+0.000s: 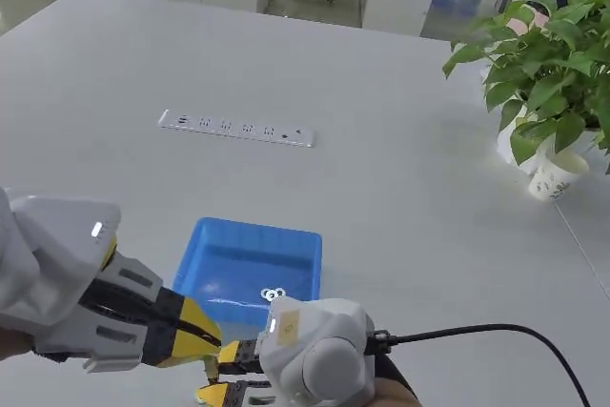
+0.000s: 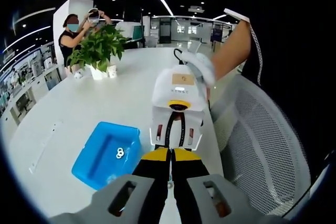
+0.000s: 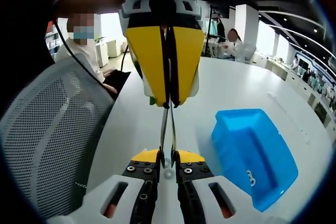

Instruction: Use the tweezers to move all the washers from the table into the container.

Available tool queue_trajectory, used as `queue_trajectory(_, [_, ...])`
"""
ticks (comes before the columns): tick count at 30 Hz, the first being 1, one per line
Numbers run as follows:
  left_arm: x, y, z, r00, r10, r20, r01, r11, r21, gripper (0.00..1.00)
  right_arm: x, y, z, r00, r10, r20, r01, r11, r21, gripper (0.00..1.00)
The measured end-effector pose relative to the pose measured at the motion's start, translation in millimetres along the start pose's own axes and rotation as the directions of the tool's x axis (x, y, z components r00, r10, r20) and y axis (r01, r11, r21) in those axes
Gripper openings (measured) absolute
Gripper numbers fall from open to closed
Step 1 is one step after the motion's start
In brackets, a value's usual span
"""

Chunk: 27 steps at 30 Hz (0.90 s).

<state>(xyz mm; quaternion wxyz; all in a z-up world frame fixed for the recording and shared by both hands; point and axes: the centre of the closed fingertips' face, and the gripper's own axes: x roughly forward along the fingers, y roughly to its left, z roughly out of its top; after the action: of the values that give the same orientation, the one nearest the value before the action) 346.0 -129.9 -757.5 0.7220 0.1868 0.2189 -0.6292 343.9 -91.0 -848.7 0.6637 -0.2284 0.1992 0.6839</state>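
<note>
At the lower left of the head view, the left gripper (image 1: 214,338) points toward the right, its yellow-and-black jaws pressed together on the tweezers (image 3: 168,129). The right gripper (image 1: 229,374), at the bottom centre, faces it head-on; in the right gripper view its jaws are drawn in close against the tweezers' prongs on either side. In the left gripper view, a bare forearm (image 2: 236,45) runs back from the right gripper toward the upper right.
</note>
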Motion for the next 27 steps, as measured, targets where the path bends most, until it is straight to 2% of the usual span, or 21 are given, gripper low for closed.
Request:
queue_trajectory(14, [6.0,-6.6,-9.2,0.9999,-0.013,-0.011,0.013,1.0,-0.008,0.03,6.3,6.5,-10.8,0.9995,0.014,-0.027,-0.014,1.0,0.0,0.13])
queue_trajectory(27, [10.8,-3.0,-14.3,0.9999,-0.005,-0.014,0.005,1.0,-0.012,0.03,8.9,3.4,-17.4,0.9989,0.012,-0.046,-0.012,1.0,0.0,0.12])
